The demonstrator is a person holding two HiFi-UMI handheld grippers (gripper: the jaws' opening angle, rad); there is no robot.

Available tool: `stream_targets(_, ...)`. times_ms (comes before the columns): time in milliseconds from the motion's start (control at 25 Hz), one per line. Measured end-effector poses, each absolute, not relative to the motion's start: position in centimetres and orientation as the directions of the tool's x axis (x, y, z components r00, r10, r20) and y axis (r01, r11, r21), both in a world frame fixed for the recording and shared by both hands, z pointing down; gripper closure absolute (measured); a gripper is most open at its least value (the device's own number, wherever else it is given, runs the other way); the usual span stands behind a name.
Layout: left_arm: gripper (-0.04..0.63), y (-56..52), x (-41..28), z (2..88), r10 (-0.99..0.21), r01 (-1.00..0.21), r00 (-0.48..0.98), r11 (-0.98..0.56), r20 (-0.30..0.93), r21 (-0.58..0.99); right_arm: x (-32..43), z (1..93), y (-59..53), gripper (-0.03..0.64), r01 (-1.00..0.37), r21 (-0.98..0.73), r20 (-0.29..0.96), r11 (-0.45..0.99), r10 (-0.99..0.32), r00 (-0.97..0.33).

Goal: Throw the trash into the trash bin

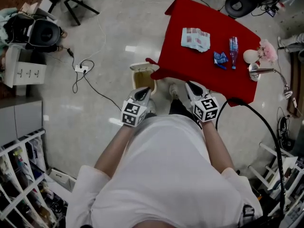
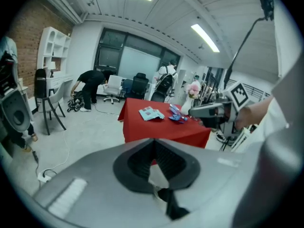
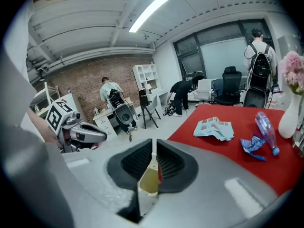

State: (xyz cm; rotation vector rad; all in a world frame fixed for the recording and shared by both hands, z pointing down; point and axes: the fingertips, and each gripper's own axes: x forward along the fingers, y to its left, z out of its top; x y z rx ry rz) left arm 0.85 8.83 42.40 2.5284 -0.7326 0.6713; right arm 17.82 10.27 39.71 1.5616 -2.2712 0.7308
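Both empty, hovering at the worktop's [image 1: 190, 63] near edge: left gripper [image 1: 144, 90] fingers together, right gripper [image 1: 192, 85] fingers barely apart; grabbing the crumpled paper [image 1: 195, 38] seemingly next.

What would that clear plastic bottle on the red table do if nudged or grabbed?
The bottle lies on its side, so a nudge would probably set it rolling. It seems empty, so it is likely light, and its thin clear wall may dent under a squeeze.
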Motion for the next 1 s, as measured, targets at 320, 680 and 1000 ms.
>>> stream_targets(320, 0.591, 5.8, 4.6, 41.3, -0.450, -0.633, 0.720, -0.737, 0.528, 0.235, 23.1, 40.6, 5.7, 0.569, -0.910, -0.233, 0.520, 0.342, -0.747, -0.414)
stream_targets(680, 0.591, 3.5, 4.9, 41.5, -0.537, -0.740, 0.634, -0.630, 0.557, 0.235, 27.4, 43.0, 0.3, 0.494, -0.905, -0.115, 0.595, 0.409, -0.701, -0.392)
stream_targets(1000, 0.591, 2.8, 6.0, 42.8, -0.590, -0.821, 0.546, -0.519, 0.595, 0.239, 32.5, 48.1, -4.4, 0.434, -0.875, -0.023, 0.703, 0.483, -0.615, -0.358)
